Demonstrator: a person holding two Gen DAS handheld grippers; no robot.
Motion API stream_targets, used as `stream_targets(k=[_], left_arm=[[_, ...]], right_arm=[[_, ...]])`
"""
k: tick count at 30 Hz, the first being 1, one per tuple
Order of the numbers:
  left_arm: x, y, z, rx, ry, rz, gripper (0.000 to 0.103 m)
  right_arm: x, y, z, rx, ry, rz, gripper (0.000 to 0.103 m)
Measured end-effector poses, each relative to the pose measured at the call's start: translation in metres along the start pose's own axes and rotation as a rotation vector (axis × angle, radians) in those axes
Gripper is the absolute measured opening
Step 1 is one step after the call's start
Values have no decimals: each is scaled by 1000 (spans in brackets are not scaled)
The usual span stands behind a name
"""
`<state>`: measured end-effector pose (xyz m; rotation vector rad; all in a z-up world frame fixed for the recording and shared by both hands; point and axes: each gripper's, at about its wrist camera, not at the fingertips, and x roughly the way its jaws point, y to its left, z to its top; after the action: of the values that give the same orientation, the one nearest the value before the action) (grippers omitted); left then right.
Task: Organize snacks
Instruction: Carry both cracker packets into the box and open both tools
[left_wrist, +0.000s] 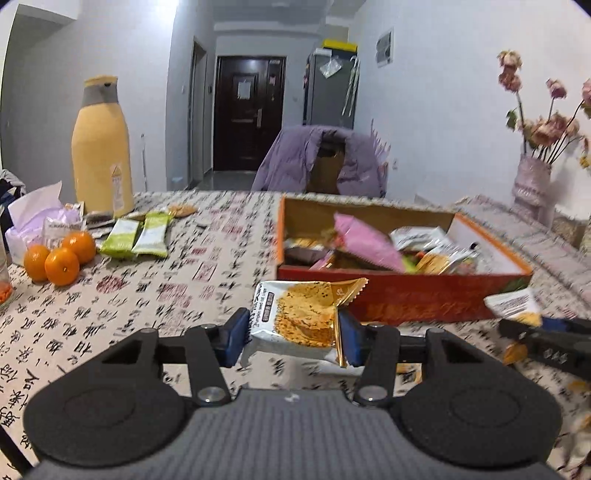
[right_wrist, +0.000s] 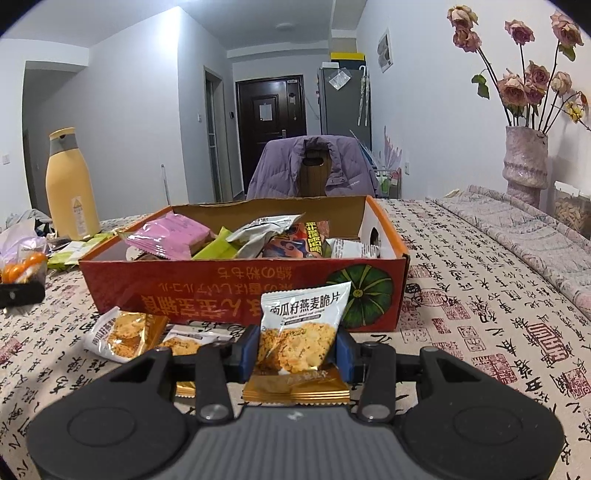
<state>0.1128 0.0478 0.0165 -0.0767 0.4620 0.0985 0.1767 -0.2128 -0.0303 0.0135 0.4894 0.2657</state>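
Note:
My left gripper (left_wrist: 293, 336) is shut on a white-and-gold oat crisp packet (left_wrist: 299, 314), held off the tablecloth just in front of the red cardboard box (left_wrist: 406, 295). The box holds several snack packets, a pink one (left_wrist: 365, 240) on top. My right gripper (right_wrist: 297, 350) is shut on a similar crisp packet (right_wrist: 303, 321), upright before the box's front wall (right_wrist: 221, 291). That packet (left_wrist: 513, 302) also shows at the right edge of the left wrist view. Beneath the right gripper lies a gold packet (right_wrist: 295, 387); another crisp packet (right_wrist: 122, 336) lies to its left.
Two green packets (left_wrist: 133, 238), oranges (left_wrist: 61, 258) and a tall yellow bottle (left_wrist: 101, 147) stand at the far left. A vase of dried roses (right_wrist: 524, 162) is at the far right. A chair with a purple jacket (right_wrist: 310, 166) stands behind the table.

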Motion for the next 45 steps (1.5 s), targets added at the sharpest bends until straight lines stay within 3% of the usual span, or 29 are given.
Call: stream_targets(k=[17,34,45], left_arm=[[8,-54,37,26,-84,-49,51],[60,-80,82,2,-141,-50,51],[114,-74,75,1,-114,-2,54]], right_arm=[[-17,4,51,-24,-134,92,42],[43,-14,106,-40,-136,69,42],[82,-23,92,13,-109,94,45]])
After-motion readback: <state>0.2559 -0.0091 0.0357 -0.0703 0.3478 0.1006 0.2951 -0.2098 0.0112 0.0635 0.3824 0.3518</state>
